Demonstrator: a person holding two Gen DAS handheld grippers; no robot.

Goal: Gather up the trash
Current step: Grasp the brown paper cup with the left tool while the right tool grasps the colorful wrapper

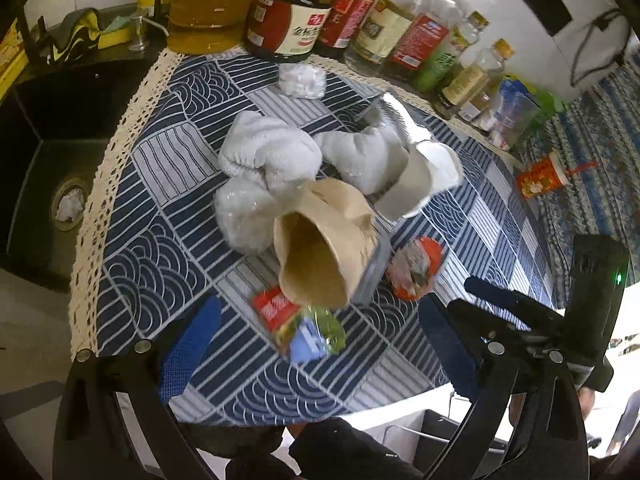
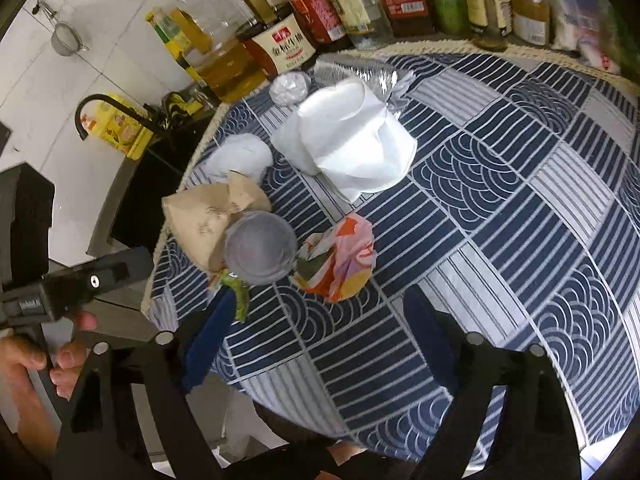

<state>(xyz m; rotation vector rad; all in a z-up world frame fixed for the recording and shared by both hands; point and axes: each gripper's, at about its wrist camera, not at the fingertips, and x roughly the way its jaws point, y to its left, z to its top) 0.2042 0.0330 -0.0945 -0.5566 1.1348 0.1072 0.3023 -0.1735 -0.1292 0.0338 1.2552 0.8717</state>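
Trash lies on a blue and white patterned tablecloth (image 1: 168,200). My left gripper (image 1: 316,340) is open just above it, and a crumpled red, green and blue wrapper (image 1: 300,328) lies between its blue pads without touching them. Beyond that lie a brown paper bag (image 1: 316,248), white tissue wads (image 1: 268,152), a white paper cup (image 1: 420,184) and an orange wrapper (image 1: 414,268). My right gripper (image 2: 320,340) is open too, low over the cloth, with the orange and pink wrapper (image 2: 340,260) just ahead of its fingers. A grey plastic cup (image 2: 260,248) leans on the brown bag (image 2: 212,212).
Sauce and oil bottles (image 1: 288,20) line the back edge. A black sink (image 1: 60,140) with a black tap (image 2: 92,108) lies left of the cloth. A plastic-wrapped white ball (image 1: 302,80) sits near the bottles. A hand (image 2: 36,356) holds the left gripper's handle.
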